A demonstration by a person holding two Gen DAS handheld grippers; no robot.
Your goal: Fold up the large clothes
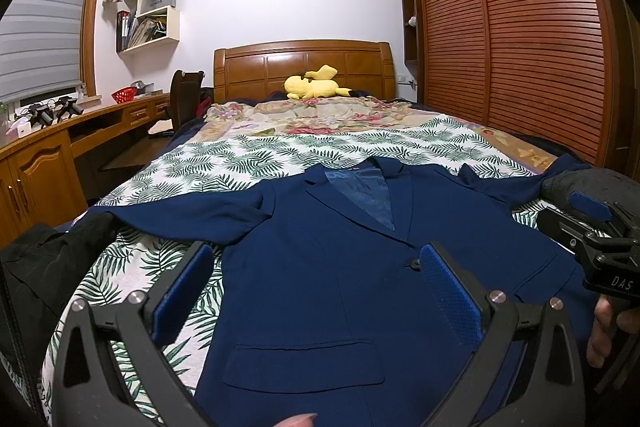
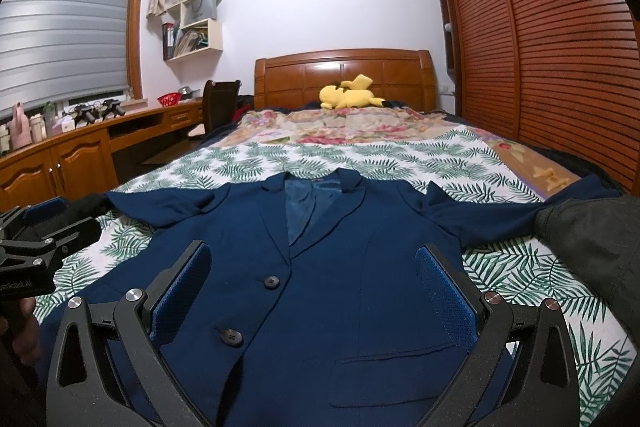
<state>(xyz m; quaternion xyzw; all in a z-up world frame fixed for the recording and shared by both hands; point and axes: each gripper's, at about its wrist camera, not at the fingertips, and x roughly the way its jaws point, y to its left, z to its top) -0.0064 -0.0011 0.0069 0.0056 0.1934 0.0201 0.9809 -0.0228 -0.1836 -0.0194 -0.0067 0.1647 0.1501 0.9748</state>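
A navy blue blazer (image 1: pixel 332 267) lies flat and face up on the bed, collar away from me, both sleeves spread out sideways. It also shows in the right wrist view (image 2: pixel 340 267), with two dark buttons down its front. My left gripper (image 1: pixel 316 267) is open and empty, hovering over the blazer's left half. My right gripper (image 2: pixel 312 267) is open and empty over the blazer's right half. The right gripper also shows at the right edge of the left wrist view (image 1: pixel 600 227), and the left gripper at the left edge of the right wrist view (image 2: pixel 36 227).
The bed has a fern-print sheet (image 1: pixel 248 163) and a floral blanket (image 1: pixel 320 115) farther back. A yellow plush toy (image 1: pixel 316 87) lies by the wooden headboard (image 1: pixel 304 63). A wooden desk (image 1: pixel 60 139) and chair stand left, a slatted wardrobe (image 1: pixel 520 47) right. Dark clothing (image 2: pixel 592 239) lies at the bed's right edge.
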